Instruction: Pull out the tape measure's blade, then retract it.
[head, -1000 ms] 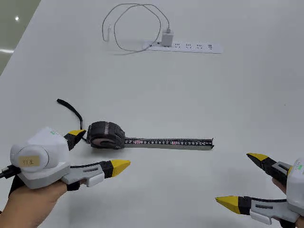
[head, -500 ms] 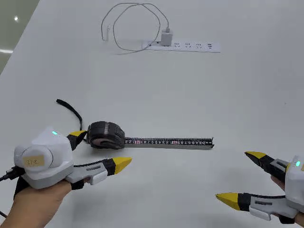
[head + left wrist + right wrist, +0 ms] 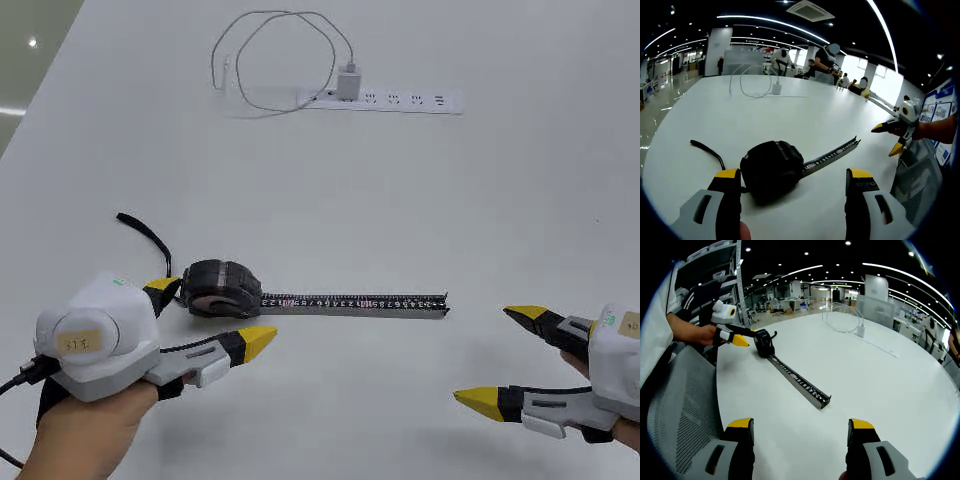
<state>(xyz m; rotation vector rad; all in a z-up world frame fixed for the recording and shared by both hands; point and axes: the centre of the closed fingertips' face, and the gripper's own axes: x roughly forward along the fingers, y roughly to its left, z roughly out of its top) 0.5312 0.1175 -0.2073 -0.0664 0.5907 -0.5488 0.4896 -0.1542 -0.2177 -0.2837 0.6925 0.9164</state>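
Just ahead of the left gripper (image 3: 213, 310), jaws spread, lies the tape measure (image 3: 222, 288).

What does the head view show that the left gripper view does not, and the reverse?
Head view: the power strip with its sockets. Left gripper view: people and ceiling lights behind, a mesh chair. Both: the tape measure with its blade out, its strap, the white cable, the left gripper and right gripper, both open.
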